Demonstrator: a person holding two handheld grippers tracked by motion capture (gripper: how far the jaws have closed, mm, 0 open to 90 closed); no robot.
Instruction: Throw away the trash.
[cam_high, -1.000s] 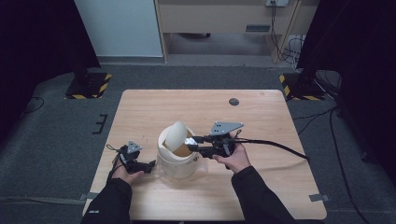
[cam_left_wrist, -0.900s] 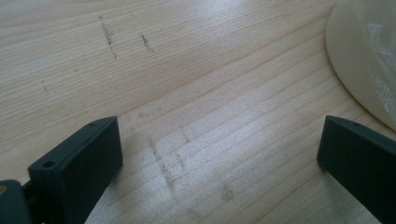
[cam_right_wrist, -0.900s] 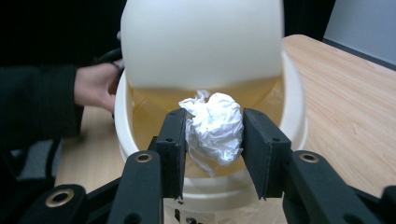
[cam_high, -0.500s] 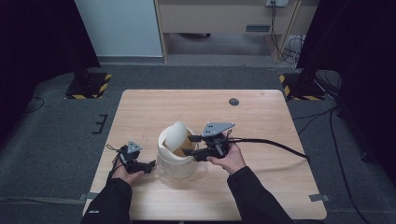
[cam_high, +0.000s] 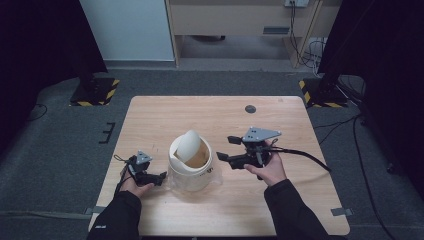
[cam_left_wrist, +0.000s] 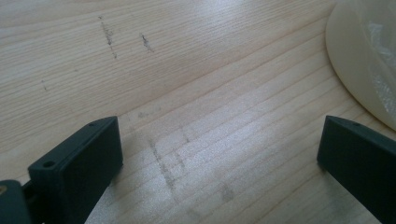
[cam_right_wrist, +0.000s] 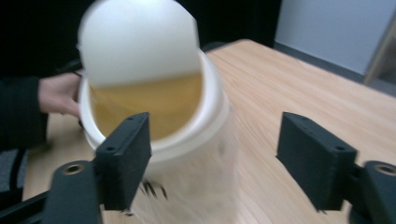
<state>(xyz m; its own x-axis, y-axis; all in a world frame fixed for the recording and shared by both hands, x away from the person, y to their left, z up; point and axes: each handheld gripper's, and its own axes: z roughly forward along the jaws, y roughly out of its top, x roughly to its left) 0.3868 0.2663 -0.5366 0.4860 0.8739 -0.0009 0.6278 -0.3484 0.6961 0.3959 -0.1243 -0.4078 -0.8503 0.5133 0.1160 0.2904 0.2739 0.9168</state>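
Your left gripper (cam_high: 161, 177) rests low on the table (cam_high: 300, 135), near its left edge, fingers (cam_left_wrist: 79, 163) spread wide with bare wood between them, just beside the white bin (cam_high: 190, 172). The bin stands left of the table's centre, toward your side, its swing lid (cam_high: 186, 145) tipped up. Your right gripper (cam_high: 223, 148) sits just off the bin's right, apart from it, its fingers (cam_right_wrist: 126, 154) having just been opening, nothing between them. Open tabletop lies beyond and rightward.
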